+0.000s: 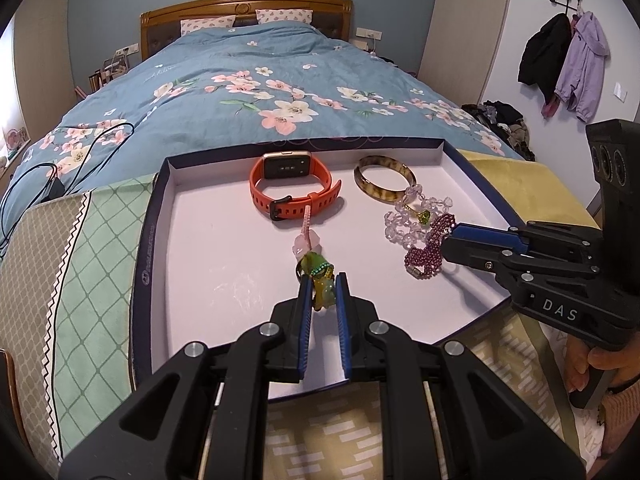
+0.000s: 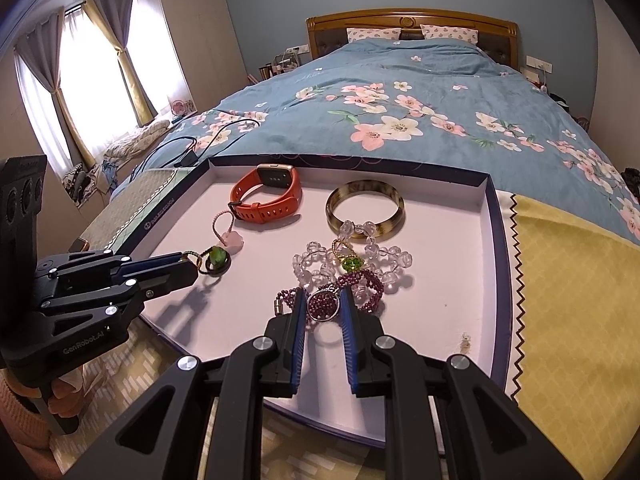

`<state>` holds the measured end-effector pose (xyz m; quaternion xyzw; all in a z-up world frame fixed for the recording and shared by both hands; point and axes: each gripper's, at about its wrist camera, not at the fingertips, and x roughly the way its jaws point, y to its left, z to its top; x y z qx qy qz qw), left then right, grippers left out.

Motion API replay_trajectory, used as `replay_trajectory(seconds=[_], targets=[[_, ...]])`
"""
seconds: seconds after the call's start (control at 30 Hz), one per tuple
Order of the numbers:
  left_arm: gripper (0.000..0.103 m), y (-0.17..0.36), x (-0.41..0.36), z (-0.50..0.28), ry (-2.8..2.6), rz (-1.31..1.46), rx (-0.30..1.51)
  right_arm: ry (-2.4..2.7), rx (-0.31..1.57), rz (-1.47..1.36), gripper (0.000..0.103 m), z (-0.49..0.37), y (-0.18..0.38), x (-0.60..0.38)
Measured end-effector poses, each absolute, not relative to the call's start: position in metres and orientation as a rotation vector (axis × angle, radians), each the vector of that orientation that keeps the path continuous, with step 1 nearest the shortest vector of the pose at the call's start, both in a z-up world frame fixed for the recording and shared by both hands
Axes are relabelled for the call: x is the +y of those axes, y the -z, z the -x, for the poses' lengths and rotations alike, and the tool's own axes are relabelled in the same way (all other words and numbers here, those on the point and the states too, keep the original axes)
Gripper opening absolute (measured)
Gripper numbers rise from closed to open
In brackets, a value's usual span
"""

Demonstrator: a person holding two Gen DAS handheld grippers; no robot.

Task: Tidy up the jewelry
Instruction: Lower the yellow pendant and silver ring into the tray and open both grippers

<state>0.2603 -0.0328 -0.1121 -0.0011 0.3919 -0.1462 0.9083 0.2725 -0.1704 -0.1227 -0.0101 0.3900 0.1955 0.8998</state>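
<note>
A shallow white-lined tray with a dark blue rim holds the jewelry. My left gripper is shut on a green pendant charm near the tray's front; its pink cord and flower trail back toward an orange watch. From the right wrist view the same left gripper pinches the charm. My right gripper is shut on a purple bead bracelet, which lies tangled with a clear crystal bead bracelet. A tortoiseshell bangle rests behind them. The right gripper meets the purple beads from the right.
The tray sits at the foot of a bed with a blue floral quilt. A black cable lies on the quilt at left. Green patterned cloth flanks the tray on the left, yellow cloth on the right. Coats hang on the wall.
</note>
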Motion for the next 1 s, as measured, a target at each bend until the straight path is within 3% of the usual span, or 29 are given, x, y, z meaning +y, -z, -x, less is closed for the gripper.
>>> replay_trajectory(seconds=[0.37, 0.53, 0.8, 0.97, 1.0], targets=[[0.013, 0.118, -0.034, -0.263, 0.284, -0.004, 0.821, -0.396, 0.805, 0.021, 0.016, -0.272, 0.125, -0.171], [0.028, 0.117, -0.032, -0.261, 0.285, 0.002, 0.813, -0.389, 0.794, 0.013, 0.029, -0.268, 0.124, -0.175], [0.048, 0.107, -0.026, -0.248, 0.289, 0.016, 0.782, -0.376, 0.752, -0.017, 0.041, -0.256, 0.112, -0.185], [0.066, 0.094, -0.022, -0.23, 0.279, 0.01, 0.737, -0.365, 0.701, -0.031, 0.069, -0.243, 0.102, -0.189], [0.075, 0.091, -0.021, -0.225, 0.269, 0.006, 0.725, -0.362, 0.692, -0.036, 0.072, -0.24, 0.1, -0.19]])
